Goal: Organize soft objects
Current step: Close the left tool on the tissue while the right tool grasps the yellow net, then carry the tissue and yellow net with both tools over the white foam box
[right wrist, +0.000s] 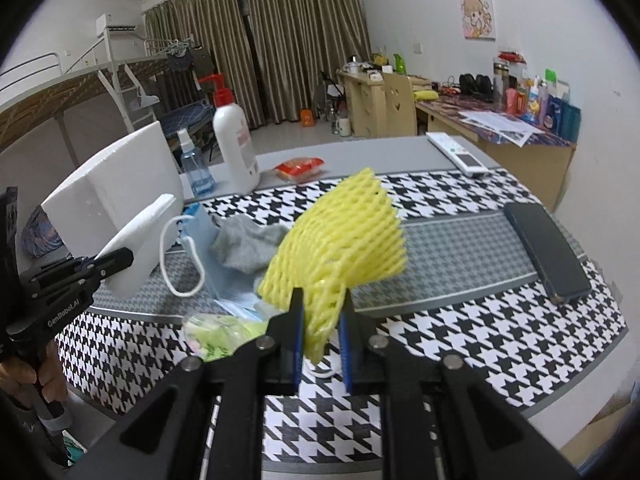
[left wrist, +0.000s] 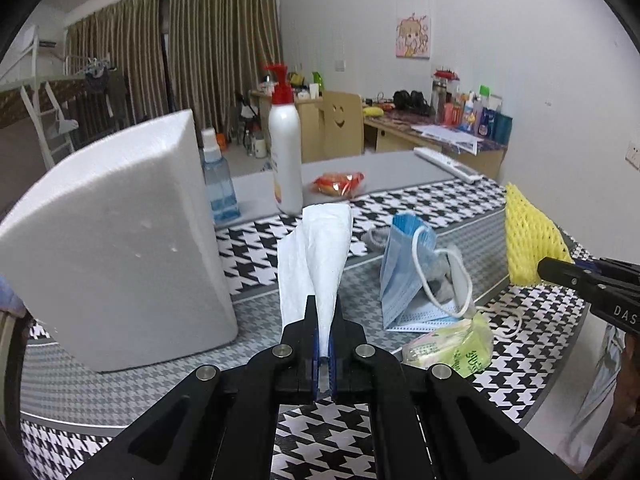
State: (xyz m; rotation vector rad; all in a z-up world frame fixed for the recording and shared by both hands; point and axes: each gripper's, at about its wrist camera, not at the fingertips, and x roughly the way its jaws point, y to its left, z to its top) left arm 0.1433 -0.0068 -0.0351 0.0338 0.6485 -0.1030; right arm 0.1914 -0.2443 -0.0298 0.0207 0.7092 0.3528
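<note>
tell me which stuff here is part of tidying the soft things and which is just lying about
Part of the job: tissue in left gripper, yellow foam net in right gripper, face mask, grey sock, tissue pack.

Lying about: lotion bottle, spray bottle, remote, phone, snack packet.

A white pump bottle point(right wrist: 235, 148) and blue spray bottle point(right wrist: 195, 168) stand near the table's point(right wrist: 460, 320) far edge, a remote point(right wrist: 456, 154) at its far right corner.
</note>
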